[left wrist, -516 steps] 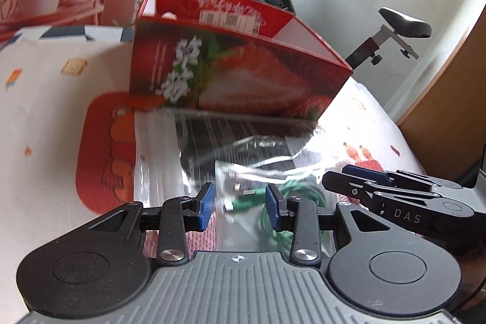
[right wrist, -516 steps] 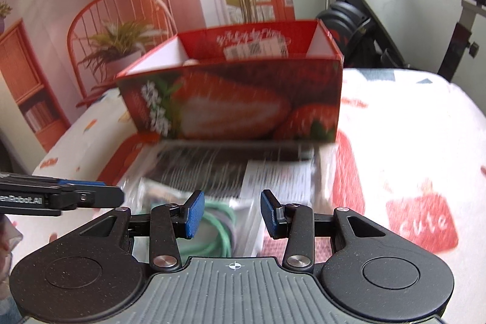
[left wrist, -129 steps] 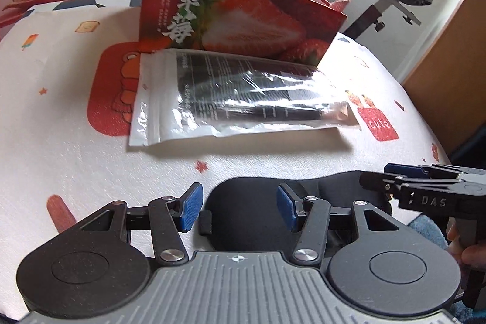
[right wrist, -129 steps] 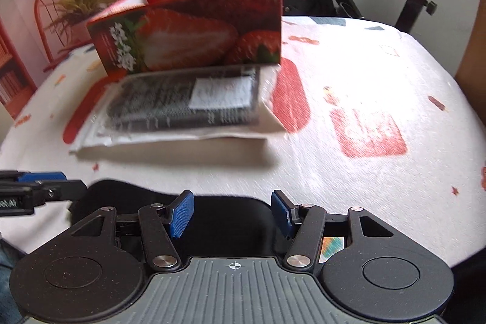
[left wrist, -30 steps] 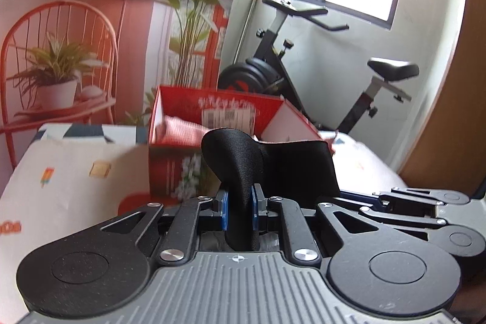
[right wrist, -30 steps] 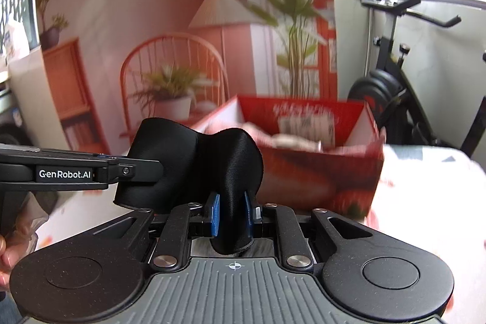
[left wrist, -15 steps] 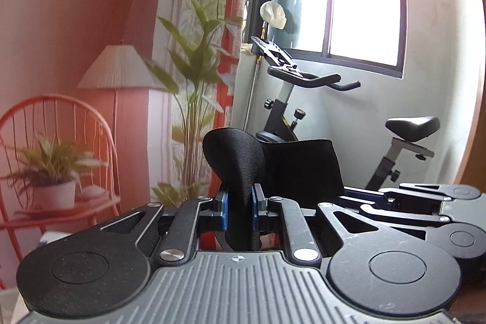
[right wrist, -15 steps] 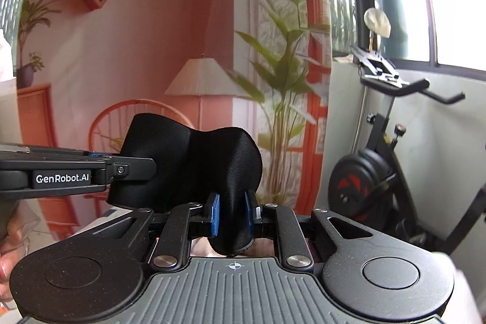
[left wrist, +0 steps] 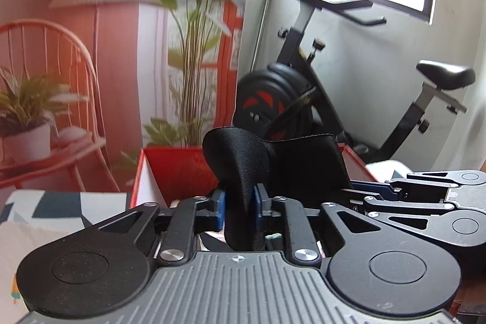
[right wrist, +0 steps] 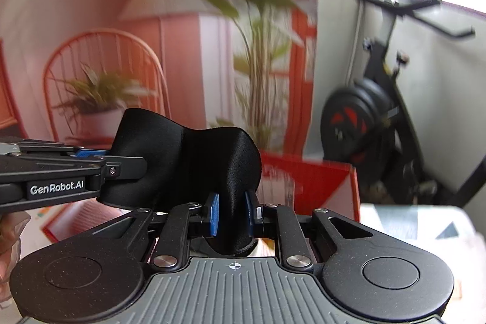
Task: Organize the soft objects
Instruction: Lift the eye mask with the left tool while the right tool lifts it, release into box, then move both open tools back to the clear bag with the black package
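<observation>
A black soft pad [left wrist: 240,160] hangs stretched between my two grippers, raised above the table. My left gripper [left wrist: 238,210] is shut on its left end. My right gripper [right wrist: 231,213] is shut on its right end [right wrist: 212,160]. The red strawberry box [left wrist: 179,172] stands just beyond and below the pad, open at the top; its far wall shows in the right wrist view [right wrist: 306,187]. The pad hides most of the box's inside. Each gripper shows from the side in the other's view.
The patterned tablecloth [left wrist: 54,202] lies at the lower left. An exercise bike [left wrist: 306,99] stands behind the table to the right. A tall plant [left wrist: 194,50], a lamp and a red chair line the back wall.
Both grippers have tilted down with the pad. The red box, out of sight half a second ago, is back in view below the pad.
</observation>
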